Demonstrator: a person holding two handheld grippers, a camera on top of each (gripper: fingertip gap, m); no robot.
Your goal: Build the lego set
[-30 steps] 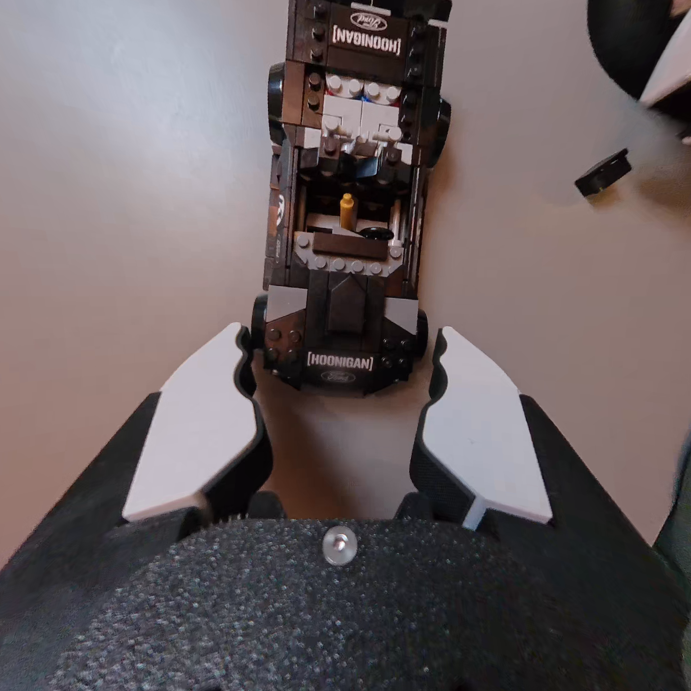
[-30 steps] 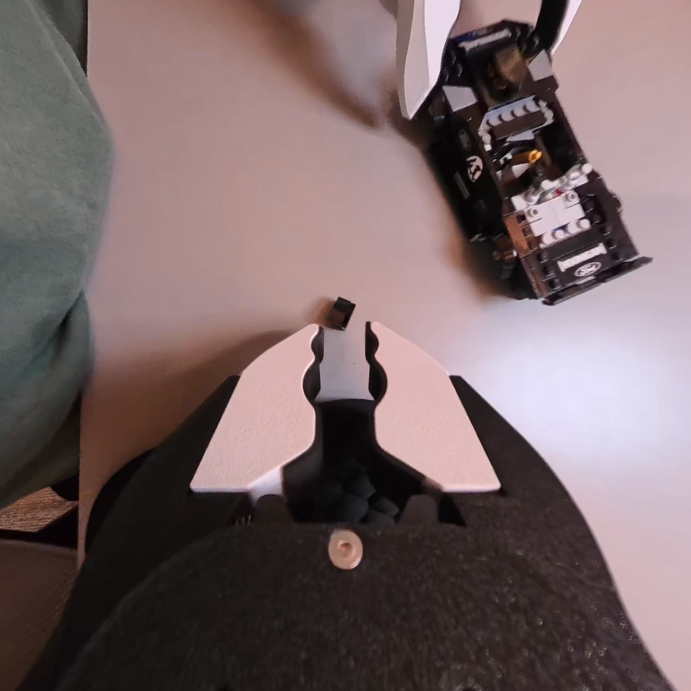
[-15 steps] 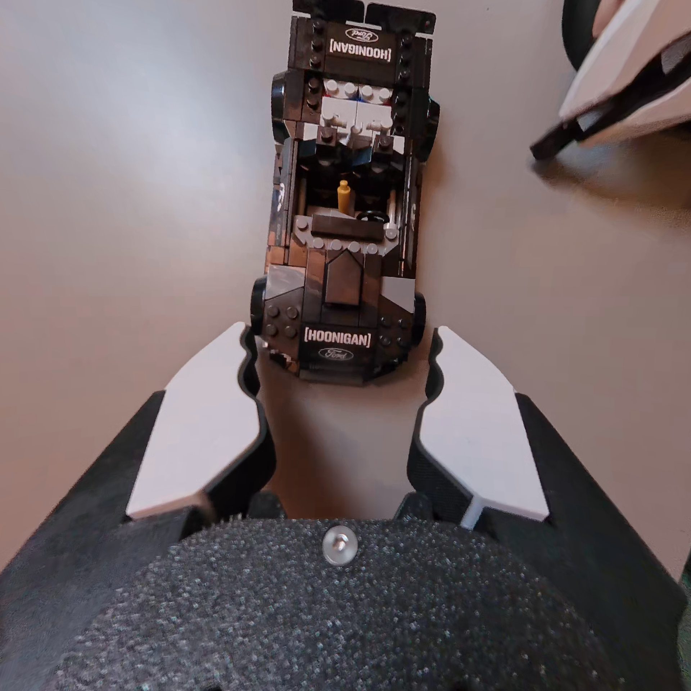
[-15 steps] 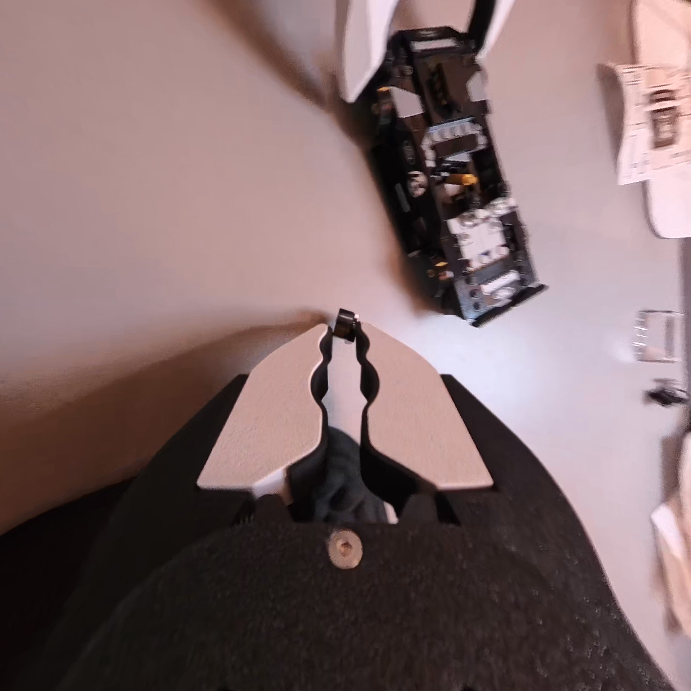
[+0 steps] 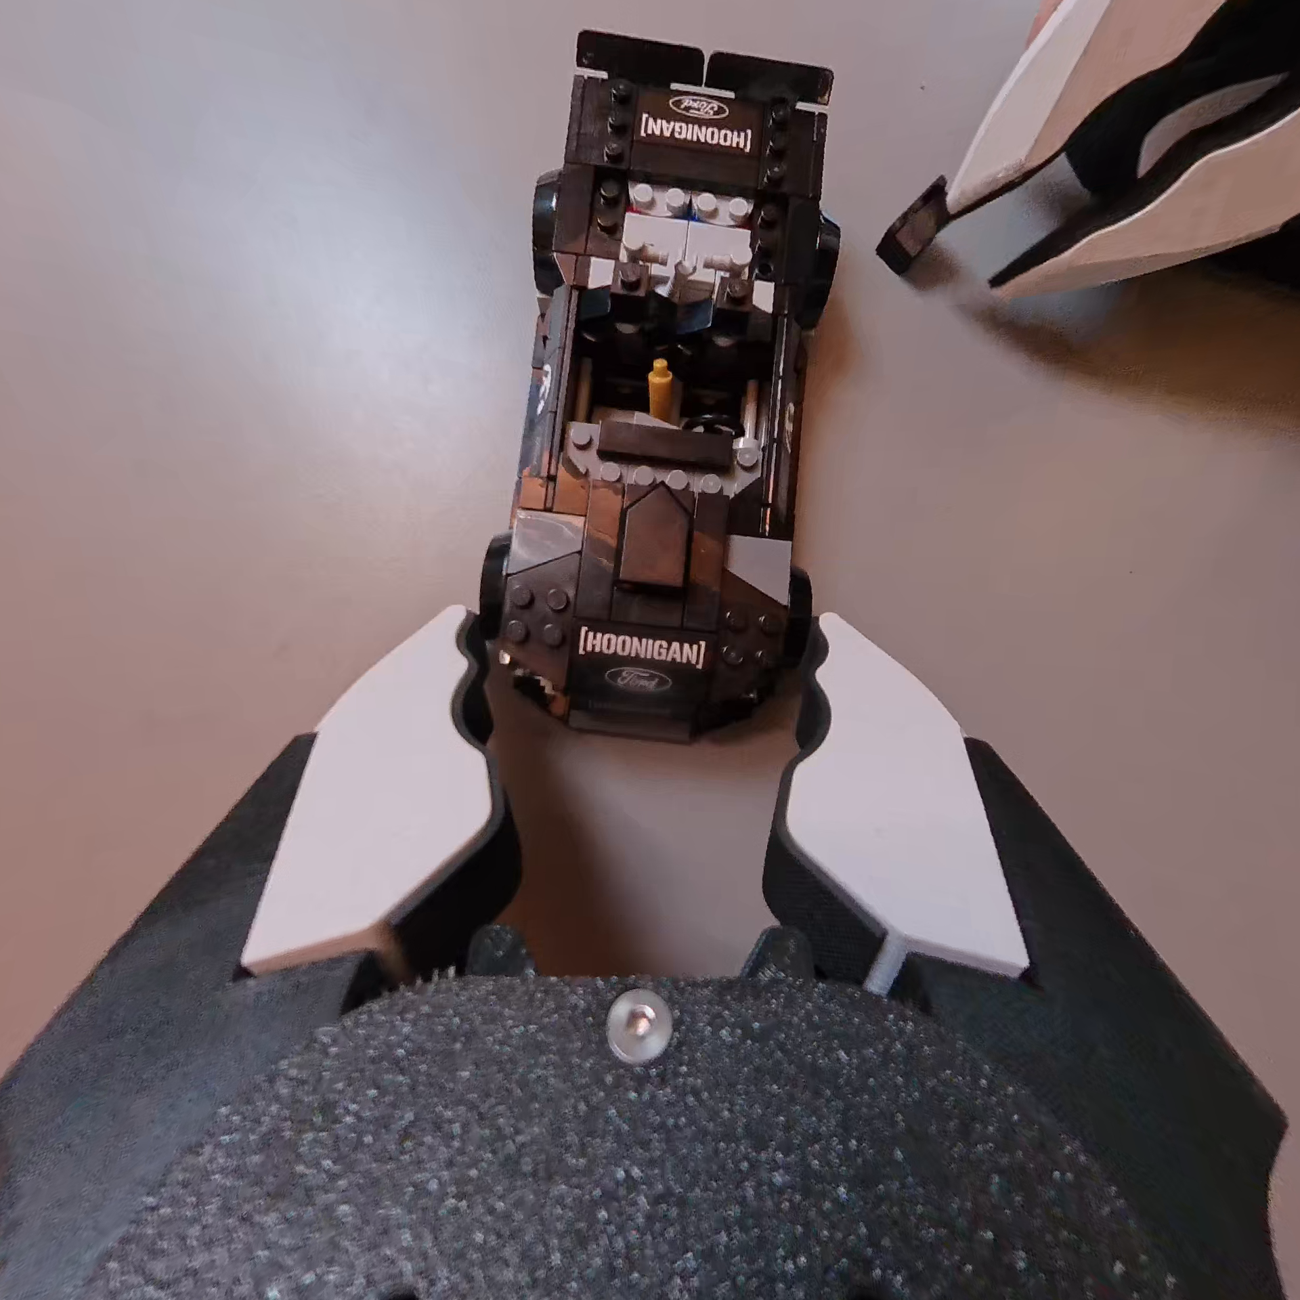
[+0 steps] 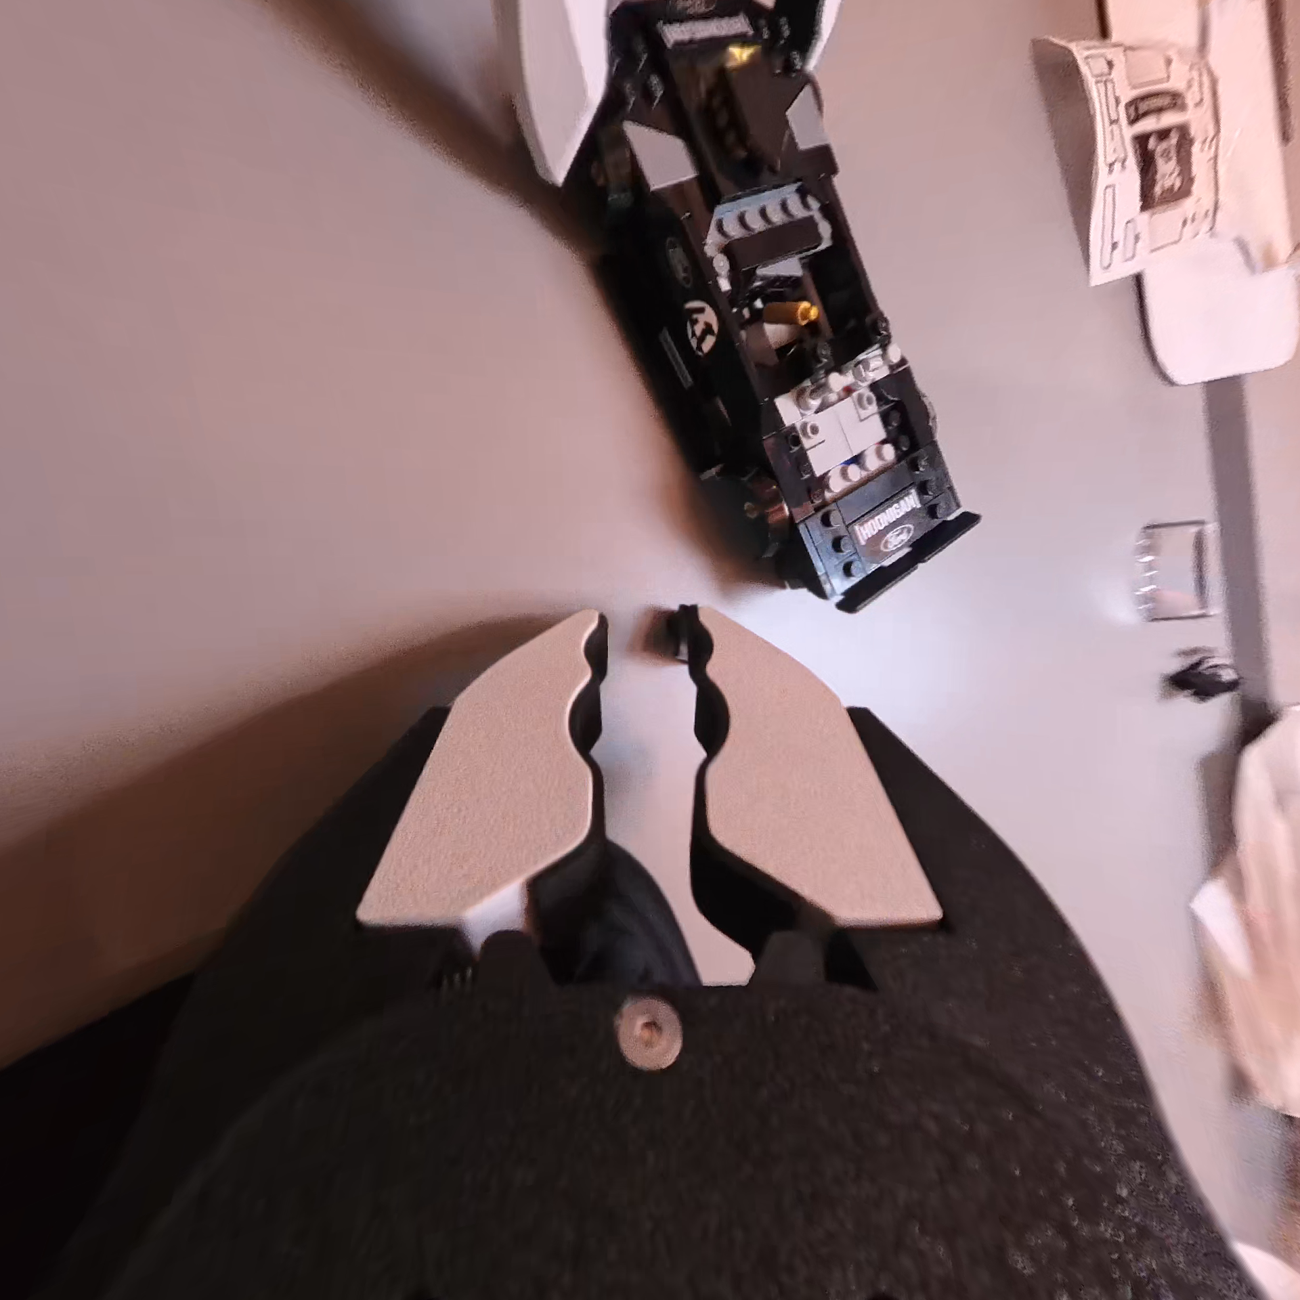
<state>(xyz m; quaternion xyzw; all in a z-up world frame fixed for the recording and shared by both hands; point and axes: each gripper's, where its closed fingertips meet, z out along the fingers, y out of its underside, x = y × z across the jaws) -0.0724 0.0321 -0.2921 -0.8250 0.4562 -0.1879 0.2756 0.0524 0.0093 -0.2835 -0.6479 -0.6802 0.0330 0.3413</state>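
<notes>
Lego car (image 5: pixel 661 436) sits mid-frame on the table (image 5: pixel 246 352), nose between the left gripper's (image 5: pixel 644 626) spread fingers. Upper right, the right gripper (image 6: pixel 644 626), slightly parted, has a small black piece (image 6: pixel 668 633) against one fingertip. Papers (image 6: pixel 1154 141) lie beyond.

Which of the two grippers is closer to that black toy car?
Left. The left gripper straddles the toy car at its near end; the right gripper sits apart, off its far end.
</notes>
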